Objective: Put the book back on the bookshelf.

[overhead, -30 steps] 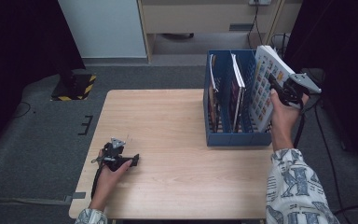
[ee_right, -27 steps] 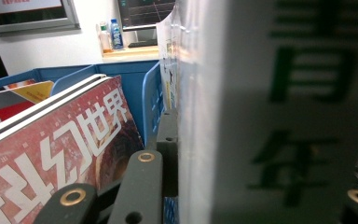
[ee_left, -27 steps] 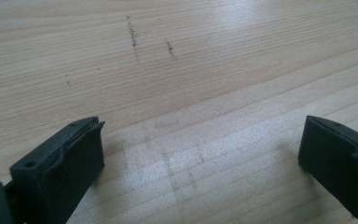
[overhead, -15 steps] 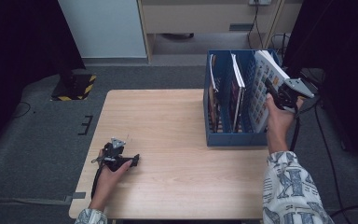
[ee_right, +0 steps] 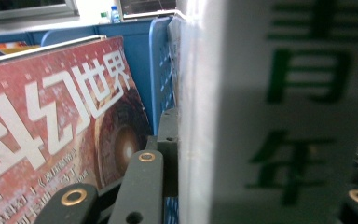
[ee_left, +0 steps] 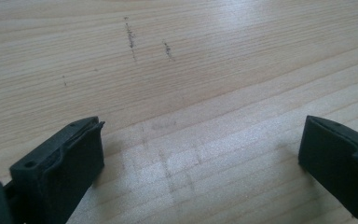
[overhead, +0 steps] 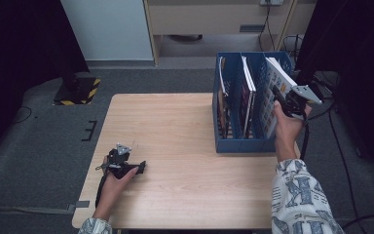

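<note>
Your right claw (overhead: 278,97) was clamped on the white magazine (overhead: 276,92), which stood tilted in the rightmost slot of the blue file rack (overhead: 246,144). You needed to keep it parallel to the divider and lower it straight, so its bottom edge didn't catch. Your left claw (overhead: 137,168) rested released and empty on the tabletop (overhead: 175,126).

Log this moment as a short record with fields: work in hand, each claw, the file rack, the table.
work in hand: white magazine going into the rightmost slot of the blue file rack
right claw: shut on the white magazine, at the rack's right end
left claw: open, nothing between its jaws, resting low on the table
rack contents: red magazine in the neighbouring slot, upright
table: light wood, rack at its right edge
</note>
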Motion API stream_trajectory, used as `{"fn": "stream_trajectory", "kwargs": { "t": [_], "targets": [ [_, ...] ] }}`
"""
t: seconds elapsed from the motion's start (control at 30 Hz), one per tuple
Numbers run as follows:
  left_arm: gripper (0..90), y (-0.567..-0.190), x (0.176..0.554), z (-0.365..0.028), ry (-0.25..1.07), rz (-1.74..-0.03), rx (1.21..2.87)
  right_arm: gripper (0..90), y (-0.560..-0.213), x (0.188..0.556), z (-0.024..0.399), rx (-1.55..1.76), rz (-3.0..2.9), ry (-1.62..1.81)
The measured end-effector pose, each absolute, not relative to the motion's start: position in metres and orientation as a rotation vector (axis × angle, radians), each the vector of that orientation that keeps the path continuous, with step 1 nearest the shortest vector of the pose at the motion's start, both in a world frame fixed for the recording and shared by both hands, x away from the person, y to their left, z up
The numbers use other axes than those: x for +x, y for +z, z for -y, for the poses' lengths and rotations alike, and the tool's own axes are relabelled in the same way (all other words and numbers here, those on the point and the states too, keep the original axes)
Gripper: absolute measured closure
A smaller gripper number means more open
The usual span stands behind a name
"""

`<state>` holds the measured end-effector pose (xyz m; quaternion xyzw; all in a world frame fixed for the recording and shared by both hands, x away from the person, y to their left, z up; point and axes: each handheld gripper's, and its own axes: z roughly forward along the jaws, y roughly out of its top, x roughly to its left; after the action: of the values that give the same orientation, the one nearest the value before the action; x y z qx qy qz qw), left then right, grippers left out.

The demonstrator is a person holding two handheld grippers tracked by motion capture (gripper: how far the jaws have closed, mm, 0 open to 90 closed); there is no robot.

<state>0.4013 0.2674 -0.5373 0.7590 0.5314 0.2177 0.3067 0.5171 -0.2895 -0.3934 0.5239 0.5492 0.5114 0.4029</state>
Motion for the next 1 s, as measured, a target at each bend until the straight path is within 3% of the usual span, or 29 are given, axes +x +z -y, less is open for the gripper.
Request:
{"fn": "stream_trajectory", "kwargs": {
  "t": [1.0],
  "targets": [
    [0.0, -0.5373, 0.4013, -0.2674, 0.576, -1.406, 2.008, 73.4, -0.3896, 0.5138, 0.2937, 1.329, -1.406, 1.290]
  ]
}}
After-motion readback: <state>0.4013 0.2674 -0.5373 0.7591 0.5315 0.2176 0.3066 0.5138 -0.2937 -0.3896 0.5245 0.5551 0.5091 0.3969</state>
